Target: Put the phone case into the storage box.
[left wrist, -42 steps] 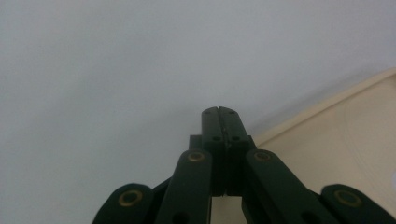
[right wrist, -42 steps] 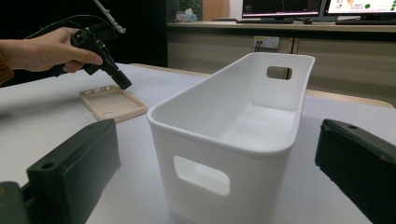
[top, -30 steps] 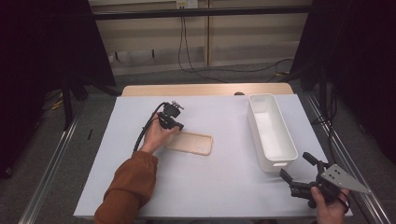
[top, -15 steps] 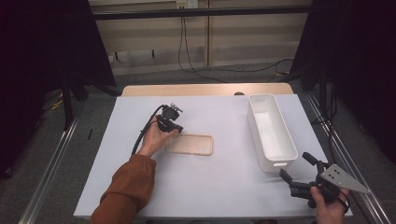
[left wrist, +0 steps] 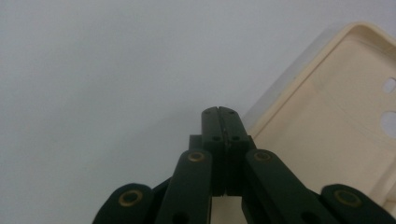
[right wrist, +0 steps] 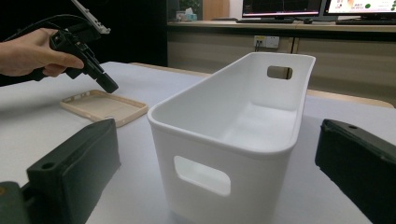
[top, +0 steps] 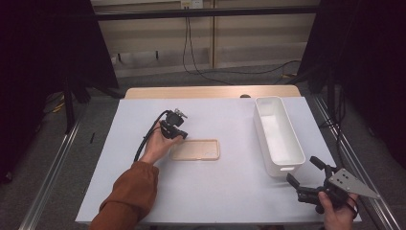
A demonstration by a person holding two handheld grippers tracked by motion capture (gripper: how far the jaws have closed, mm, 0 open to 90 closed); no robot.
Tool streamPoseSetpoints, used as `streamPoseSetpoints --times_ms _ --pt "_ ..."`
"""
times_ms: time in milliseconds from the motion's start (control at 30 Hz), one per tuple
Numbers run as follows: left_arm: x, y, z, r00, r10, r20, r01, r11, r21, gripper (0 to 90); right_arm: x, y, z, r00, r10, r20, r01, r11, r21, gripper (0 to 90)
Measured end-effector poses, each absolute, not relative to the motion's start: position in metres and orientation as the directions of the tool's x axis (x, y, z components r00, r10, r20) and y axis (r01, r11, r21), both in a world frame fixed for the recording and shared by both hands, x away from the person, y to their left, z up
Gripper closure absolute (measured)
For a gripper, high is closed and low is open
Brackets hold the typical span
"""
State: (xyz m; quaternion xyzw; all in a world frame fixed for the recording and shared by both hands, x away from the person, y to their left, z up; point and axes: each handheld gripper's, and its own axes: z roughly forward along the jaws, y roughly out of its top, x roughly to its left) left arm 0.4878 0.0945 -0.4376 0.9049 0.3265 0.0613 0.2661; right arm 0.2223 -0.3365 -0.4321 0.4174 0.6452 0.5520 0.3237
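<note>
A beige phone case [top: 195,149] lies open side up on the white table. My left gripper [top: 181,136] is shut with nothing in it, its tip pointing down at the case's left end. In the left gripper view the closed jaws [left wrist: 219,113] hang just off the corner of the case [left wrist: 327,126]. My right gripper [top: 303,169] rests at the front right, open and empty, facing the near end of a white bin [top: 277,136]. In the right gripper view its jaws [right wrist: 217,140] frame the bin [right wrist: 224,140], with the left gripper [right wrist: 109,86] over the case [right wrist: 105,107] behind.
The long white bin has handle cut-outs and nothing inside. A wooden strip [top: 210,92] runs along the table's far edge. Metal rails [top: 52,167] flank both sides. Bare white table [top: 215,191] lies between the case and the front edge.
The left hand has shifted slightly, uncovering the left end of the phone case. The right gripper has stayed still.
</note>
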Motion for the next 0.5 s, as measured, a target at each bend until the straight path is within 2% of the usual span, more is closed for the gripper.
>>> streamPoseSetpoints --times_ms 500 --pt "0.475 0.099 -0.438 0.787 0.610 -0.091 0.557 -0.641 0.528 90.0 0.223 -0.336 -0.432 -0.442 0.896 0.043 0.182 0.043 0.982 0.0"
